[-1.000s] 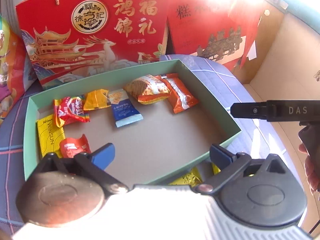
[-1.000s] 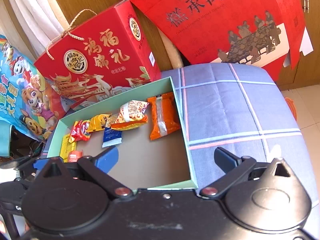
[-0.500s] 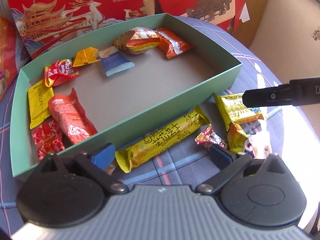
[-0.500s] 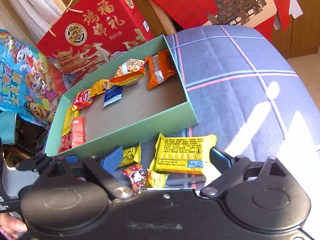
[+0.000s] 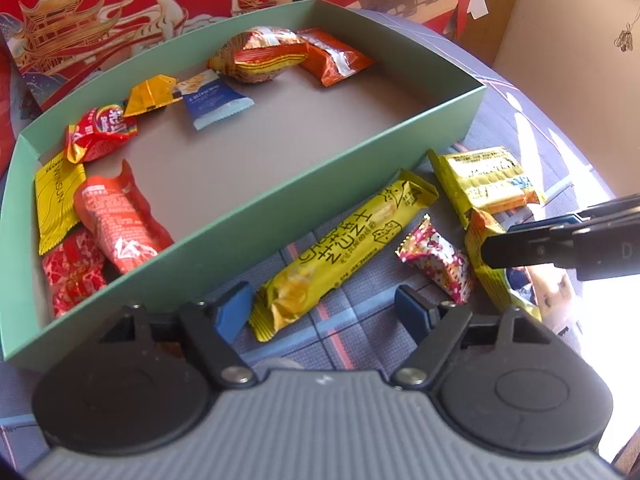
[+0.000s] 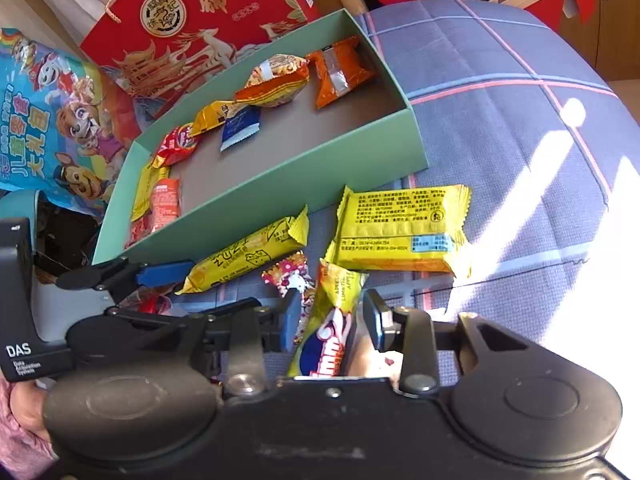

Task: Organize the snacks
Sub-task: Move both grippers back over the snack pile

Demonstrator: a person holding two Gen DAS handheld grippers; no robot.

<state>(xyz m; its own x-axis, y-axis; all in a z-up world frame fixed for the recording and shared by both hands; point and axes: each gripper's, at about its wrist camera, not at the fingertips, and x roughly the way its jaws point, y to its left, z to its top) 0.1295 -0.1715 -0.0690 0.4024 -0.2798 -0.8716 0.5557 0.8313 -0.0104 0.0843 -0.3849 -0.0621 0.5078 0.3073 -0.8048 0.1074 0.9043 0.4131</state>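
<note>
Right gripper (image 6: 331,322) is closing its jaws around a yellow-green wrapped snack (image 6: 334,320) lying on the plaid cloth (image 6: 500,120); the wrapper is sitting between the pads, contact is not clear, so no confirmed grasp yet

Left gripper (image 5: 324,312) is also closing, with the lower end of the long yellow bar (image 5: 344,252) lying between its blue pads (image 5: 230,310), not pinched

Just right of the bar a small pink-patterned candy (image 5: 434,264) is lying, then a flat yellow packet (image 5: 486,182) near the box's corner; all are sitting outside the green box (image 5: 280,216), just beside its near wall

Inside the box, wrapped snacks are lining the far and left walls: orange pouch (image 5: 332,60), blue sachet (image 5: 214,100), red pack (image 5: 116,216)

Red gift boxes (image 6: 208,24) are standing behind
</note>
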